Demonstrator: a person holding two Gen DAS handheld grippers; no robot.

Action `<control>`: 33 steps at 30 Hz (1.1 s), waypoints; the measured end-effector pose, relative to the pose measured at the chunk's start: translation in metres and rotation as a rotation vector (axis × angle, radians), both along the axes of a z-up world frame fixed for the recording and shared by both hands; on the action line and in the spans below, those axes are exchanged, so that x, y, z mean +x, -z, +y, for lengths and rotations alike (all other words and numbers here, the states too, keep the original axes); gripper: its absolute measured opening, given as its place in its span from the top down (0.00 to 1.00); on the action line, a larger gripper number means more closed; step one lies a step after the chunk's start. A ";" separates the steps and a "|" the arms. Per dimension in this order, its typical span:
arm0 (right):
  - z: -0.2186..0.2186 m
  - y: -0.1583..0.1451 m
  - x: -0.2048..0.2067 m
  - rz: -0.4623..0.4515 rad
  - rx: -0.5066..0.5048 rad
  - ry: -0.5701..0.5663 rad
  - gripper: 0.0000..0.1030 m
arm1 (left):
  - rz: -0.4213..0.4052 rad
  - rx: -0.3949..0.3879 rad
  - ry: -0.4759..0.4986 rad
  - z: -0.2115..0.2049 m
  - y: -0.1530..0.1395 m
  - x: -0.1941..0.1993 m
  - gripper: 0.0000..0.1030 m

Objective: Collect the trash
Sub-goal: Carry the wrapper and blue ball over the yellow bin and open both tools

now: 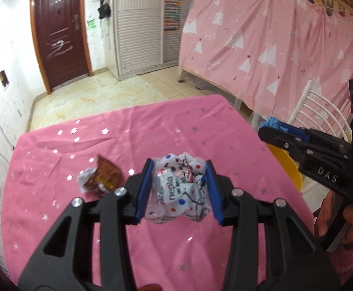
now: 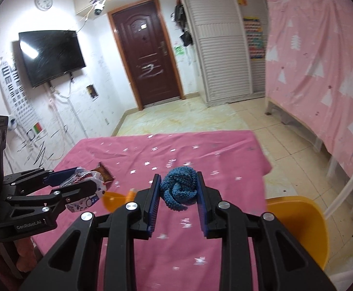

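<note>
While left gripper (image 1: pixel 178 189) jaws pinch crinkled plastic wrapper (image 1: pixel 180 189), right gripper (image 2: pixel 177 189) jaws clamp knobbly blue yarn wad (image 2: pixel 180 188)

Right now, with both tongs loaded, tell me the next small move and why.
Probably carry both loads on toward a bin, which neither view shows. The left tongs grip the crumpled white wrapper and the right tongs the blue knitted wad, both lifted off the pink tablecloth. Only the brown wrapper is left lying.
</note>
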State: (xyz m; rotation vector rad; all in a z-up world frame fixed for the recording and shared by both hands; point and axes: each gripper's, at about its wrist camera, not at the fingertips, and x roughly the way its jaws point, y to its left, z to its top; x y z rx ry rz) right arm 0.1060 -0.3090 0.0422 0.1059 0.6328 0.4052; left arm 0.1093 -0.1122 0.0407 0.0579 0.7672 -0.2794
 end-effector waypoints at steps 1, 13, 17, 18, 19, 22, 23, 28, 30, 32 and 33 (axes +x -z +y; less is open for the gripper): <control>-0.008 -0.001 0.000 -0.004 0.000 0.017 0.79 | -0.002 0.005 0.012 -0.007 -0.001 0.002 0.61; -0.084 0.008 -0.006 -0.007 0.023 0.158 0.79 | -0.002 0.058 0.132 -0.077 -0.004 0.016 0.61; -0.106 0.011 -0.011 -0.009 0.033 0.195 0.79 | 0.012 0.060 0.170 -0.100 -0.003 0.018 0.61; -0.108 0.012 -0.012 -0.008 0.034 0.201 0.79 | 0.017 0.059 0.182 -0.106 -0.003 0.019 0.61; -0.112 0.012 -0.013 -0.007 0.036 0.208 0.79 | 0.021 0.058 0.190 -0.111 -0.002 0.020 0.61; -0.126 0.016 -0.014 -0.002 0.045 0.231 0.79 | 0.031 0.057 0.222 -0.133 -0.001 0.022 0.61; -0.128 0.017 -0.014 0.000 0.047 0.236 0.79 | 0.031 0.057 0.228 -0.139 0.000 0.023 0.61; -0.146 0.025 -0.014 0.015 0.056 0.280 0.79 | 0.051 0.028 0.260 -0.162 0.001 0.029 0.61; -0.153 0.027 -0.014 0.017 0.058 0.296 0.79 | 0.058 0.010 0.266 -0.171 0.001 0.034 0.61; -0.160 0.030 -0.015 0.024 0.061 0.309 0.79 | 0.075 -0.014 0.265 -0.178 0.002 0.040 0.61; -0.162 0.031 -0.015 0.028 0.062 0.314 0.79 | 0.084 -0.024 0.263 -0.181 0.002 0.043 0.61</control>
